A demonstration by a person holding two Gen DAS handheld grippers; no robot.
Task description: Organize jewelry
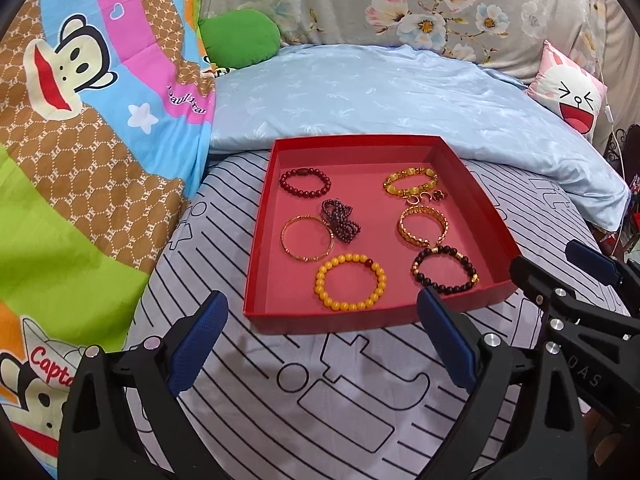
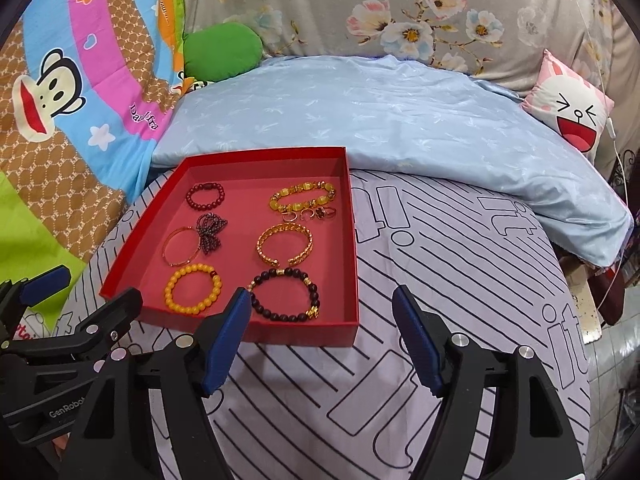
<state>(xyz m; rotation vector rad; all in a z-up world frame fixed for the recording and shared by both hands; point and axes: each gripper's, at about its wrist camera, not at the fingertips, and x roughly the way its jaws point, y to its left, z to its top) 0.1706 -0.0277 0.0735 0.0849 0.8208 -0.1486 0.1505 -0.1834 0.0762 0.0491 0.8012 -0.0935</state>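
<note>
The small rings [image 1: 425,198] beside the yellow-gold bracelet [image 1: 409,182] are too tiny to count — perhaps three or four; your hands sit out of view behind the cameras. Around you lie a cartoon monkey quilt [image 1: 92,128], a green cushion [image 1: 239,37], a blue duvet [image 1: 400,96] behind the tray and a rabbit pillow [image 1: 570,98] at far right; nothing blocks the red tray [image 1: 262,252] on the striped sheet [image 1: 248,380]. Inside it rest a dark red bracelet [image 1: 306,182], a thin gold bangle [image 1: 308,239], a garnet strand [image 1: 340,222] touching that bangle, an orange bead bracelet [image 1: 350,282], a gold cuff [image 1: 423,226] and a black bead bracelet [image 1: 445,270]. Your left gripper [image 1: 320,344] stands wide and empty; your right gripper [image 2: 322,340] is parted too, holding nothing.
</note>
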